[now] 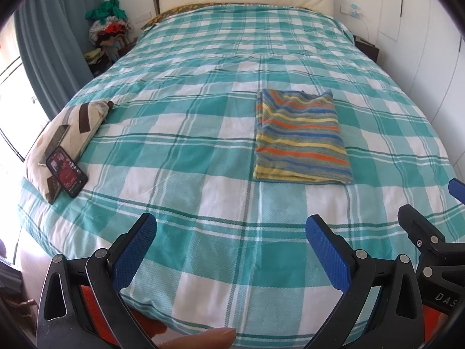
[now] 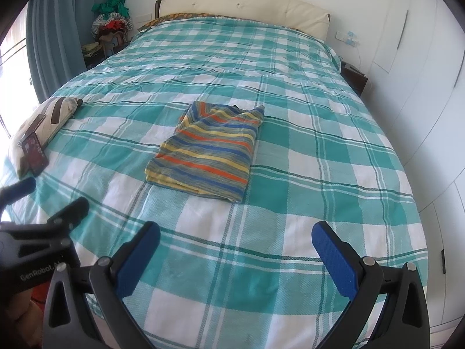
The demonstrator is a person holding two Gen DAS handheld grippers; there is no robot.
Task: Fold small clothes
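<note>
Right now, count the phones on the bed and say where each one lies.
1. The phone lies screen up against the pillow at the bed's left edge, far left of the striped garment. Others could be hidden behind the pillow.

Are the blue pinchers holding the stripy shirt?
No. Both the left gripper and right gripper are open and empty; the striped garment lies folded on the bed.

Checked bed (image 1: 203, 133): striped garment (image 1: 299, 139), pillow (image 1: 64, 133).

"GenRobot" on left tongs (image 2: 55, 200); "DAS" on right tongs (image 1: 430, 200).
</note>
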